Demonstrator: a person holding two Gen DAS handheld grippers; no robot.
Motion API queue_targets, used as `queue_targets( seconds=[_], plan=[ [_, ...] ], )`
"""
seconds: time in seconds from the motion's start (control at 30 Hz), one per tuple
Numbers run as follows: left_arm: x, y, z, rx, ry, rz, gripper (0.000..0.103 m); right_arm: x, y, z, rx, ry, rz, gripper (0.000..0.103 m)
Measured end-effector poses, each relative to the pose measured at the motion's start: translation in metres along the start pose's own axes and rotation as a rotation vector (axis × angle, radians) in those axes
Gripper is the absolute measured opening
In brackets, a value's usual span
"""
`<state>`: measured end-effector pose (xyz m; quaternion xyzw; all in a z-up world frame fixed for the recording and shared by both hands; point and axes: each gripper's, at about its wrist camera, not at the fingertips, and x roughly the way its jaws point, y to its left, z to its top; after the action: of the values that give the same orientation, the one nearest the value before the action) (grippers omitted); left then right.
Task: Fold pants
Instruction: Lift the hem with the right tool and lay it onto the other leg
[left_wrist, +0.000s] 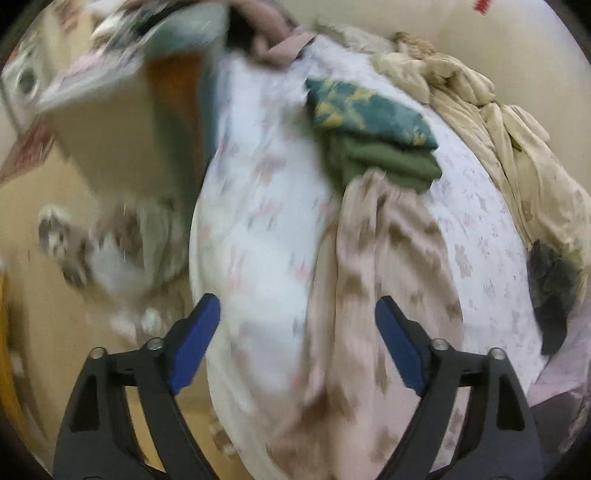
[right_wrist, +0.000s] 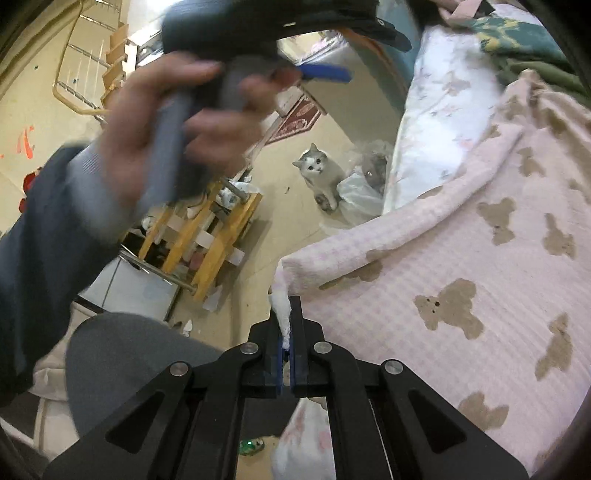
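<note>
1. Left wrist view: the left gripper (left_wrist: 297, 347) is seen with fingers spread wide and empty. The pants (left_wrist: 376, 295) are stretched lengthwise straight ahead between the fingers, over the floral bed sheet (left_wrist: 258, 184).
2. Right wrist view: the right gripper (right_wrist: 286, 332) is clamped on the pants' (right_wrist: 461, 258) corner; the fabric is spread to the right of the fingers. A cat (right_wrist: 319, 173) is seated on the floor (right_wrist: 288, 229) beyond.
</note>
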<state>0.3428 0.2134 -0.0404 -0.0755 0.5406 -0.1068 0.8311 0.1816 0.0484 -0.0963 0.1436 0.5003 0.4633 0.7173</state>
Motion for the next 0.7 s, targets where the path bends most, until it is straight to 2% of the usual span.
queue_targets(
  seconds=[0.1,0.13,0.17,0.2,0.23,0.27,0.3,0.4,0.5,0.57,0.67,0.7],
  plan=[
    [0.008,0.018,-0.038,-0.096,0.039,0.009,0.084,0.031,-0.007,-0.006,0.077,0.067,-0.024,0.017],
    [0.008,0.020,-0.048,-0.122,0.041,0.003,0.084,0.032,-0.007,-0.008,0.100,0.086,-0.063,0.019],
    [0.012,0.023,-0.058,-0.153,0.057,-0.008,0.084,0.027,-0.007,-0.008,0.107,0.087,-0.050,0.021],
    [0.017,0.025,-0.068,-0.173,0.080,-0.012,0.084,0.016,-0.005,-0.010,0.102,0.080,-0.018,0.038],
    [0.021,0.023,-0.076,-0.181,0.107,-0.008,0.084,0.008,-0.002,-0.009,0.093,0.078,-0.001,0.076],
    [0.027,0.020,-0.082,-0.169,0.141,0.000,0.084,-0.010,-0.001,-0.011,0.079,0.071,0.018,0.091],
    [0.031,0.016,-0.086,-0.147,0.166,0.010,0.084,-0.030,-0.002,-0.014,0.070,0.043,0.033,0.097],
    [0.036,0.000,-0.092,-0.052,0.189,0.019,0.084,-0.079,-0.016,-0.022,0.057,0.018,0.018,0.097],
    [0.050,-0.009,-0.098,0.008,0.239,0.034,0.084,-0.132,-0.053,-0.038,0.076,-0.059,-0.120,0.097],
    [0.066,-0.010,-0.104,0.025,0.289,0.030,0.084,-0.163,-0.087,-0.051,0.174,-0.104,-0.198,0.097],
    [0.091,-0.015,-0.116,0.100,0.353,0.089,0.084,-0.209,-0.153,-0.085,0.430,-0.225,-0.274,0.097],
    [0.098,-0.017,-0.120,0.116,0.375,0.091,0.084,-0.216,-0.167,-0.087,0.477,-0.242,-0.283,0.096]
  ],
)
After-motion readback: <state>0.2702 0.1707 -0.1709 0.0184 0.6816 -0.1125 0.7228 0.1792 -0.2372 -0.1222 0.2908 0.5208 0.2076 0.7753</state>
